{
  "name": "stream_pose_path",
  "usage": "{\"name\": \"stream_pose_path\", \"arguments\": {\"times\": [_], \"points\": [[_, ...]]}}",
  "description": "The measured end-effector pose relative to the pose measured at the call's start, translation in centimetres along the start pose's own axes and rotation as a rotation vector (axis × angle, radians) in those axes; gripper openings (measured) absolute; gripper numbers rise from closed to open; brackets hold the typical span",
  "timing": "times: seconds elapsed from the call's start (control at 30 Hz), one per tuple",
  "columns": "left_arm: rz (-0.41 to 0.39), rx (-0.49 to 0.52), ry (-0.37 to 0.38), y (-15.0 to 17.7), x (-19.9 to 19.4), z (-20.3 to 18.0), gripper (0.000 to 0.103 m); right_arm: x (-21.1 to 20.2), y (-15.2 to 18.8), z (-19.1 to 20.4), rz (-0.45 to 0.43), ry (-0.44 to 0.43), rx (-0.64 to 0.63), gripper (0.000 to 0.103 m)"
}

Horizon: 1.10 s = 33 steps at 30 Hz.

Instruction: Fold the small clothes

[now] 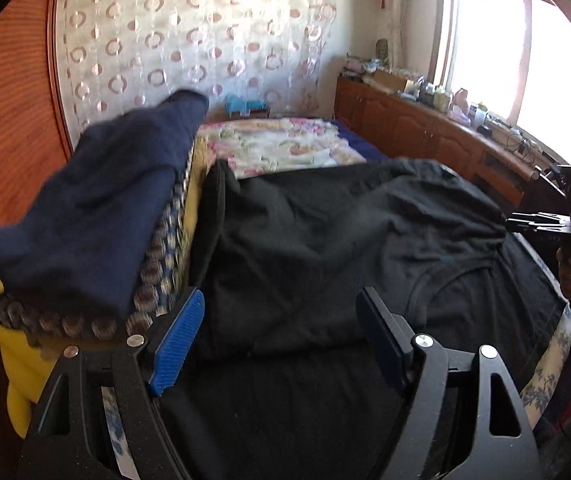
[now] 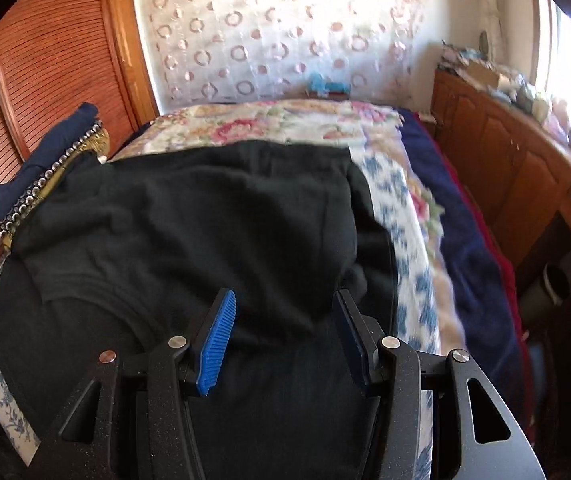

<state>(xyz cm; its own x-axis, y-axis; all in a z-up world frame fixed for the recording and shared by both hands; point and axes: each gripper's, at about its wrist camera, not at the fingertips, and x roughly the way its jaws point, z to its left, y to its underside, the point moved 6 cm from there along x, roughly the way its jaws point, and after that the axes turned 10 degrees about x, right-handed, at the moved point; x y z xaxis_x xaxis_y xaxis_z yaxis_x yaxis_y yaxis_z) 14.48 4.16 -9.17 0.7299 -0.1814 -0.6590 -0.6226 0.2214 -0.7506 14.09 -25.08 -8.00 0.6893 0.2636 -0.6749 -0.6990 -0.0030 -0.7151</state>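
Both hand-held grippers [image 1: 279,332] [image 2: 283,334] agape, empty, over black garment [image 1: 325,240]; navy pile [image 1: 97,200] leftward.

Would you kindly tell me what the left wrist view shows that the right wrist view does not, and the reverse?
Only the left wrist view shows the window and the whole right gripper at its right edge.

Only the right wrist view shows the dark blue blanket along the bed's right side.

Both show the black garment spread on the bed, the stack topped by a navy garment, and open jaws holding nothing.
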Motion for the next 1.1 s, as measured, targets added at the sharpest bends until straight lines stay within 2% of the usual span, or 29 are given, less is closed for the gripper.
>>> {"name": "stream_pose_path", "arguments": {"times": [0.1, 0.37, 0.4, 0.43, 0.6, 0.7, 0.77, 0.87, 1.1], "points": [[0.033, -0.017, 0.020, 1.4, 0.8, -0.1, 0.079, 0.4, 0.3, -0.7, 0.034, 0.007, 0.017, 0.052], [0.117, -0.004, -0.002, 3.3, 2.5, 0.0, 0.079, 2.0, -1.6, -1.7, 0.057, 0.043, 0.045, 0.052], [0.120, -0.005, -0.003, 3.6, 2.7, 0.0, 0.079, 2.2, -2.0, -1.8, 0.055, 0.048, 0.043, 0.051], [0.125, -0.006, -0.005, 3.7, 2.8, 0.0, 0.079, 2.4, -2.1, -1.6, 0.055, 0.057, 0.035, 0.044], [0.176, 0.001, -0.023, 4.9, 4.2, -0.1, 0.079, 2.6, -2.4, -1.3, 0.028, 0.074, 0.011, 0.043], [0.175, 0.031, -0.036, 4.8, 4.2, -0.5, 0.080, 3.1, -1.4, -1.4, 0.026, 0.061, 0.021, 0.043], [0.180, 0.030, -0.026, 4.9, 4.3, -0.5, 0.086, 4.1, 0.0, -1.4, 0.024, 0.076, 0.007, 0.043], [0.183, 0.032, -0.030, 4.9, 4.4, -0.6, 0.087, 4.4, 0.4, -0.6, 0.021, 0.117, -0.029, 0.043], [0.185, 0.032, -0.031, 4.9, 4.4, -0.6, 0.087, 4.4, 0.5, -0.6, 0.020, 0.114, -0.027, 0.043]]}}
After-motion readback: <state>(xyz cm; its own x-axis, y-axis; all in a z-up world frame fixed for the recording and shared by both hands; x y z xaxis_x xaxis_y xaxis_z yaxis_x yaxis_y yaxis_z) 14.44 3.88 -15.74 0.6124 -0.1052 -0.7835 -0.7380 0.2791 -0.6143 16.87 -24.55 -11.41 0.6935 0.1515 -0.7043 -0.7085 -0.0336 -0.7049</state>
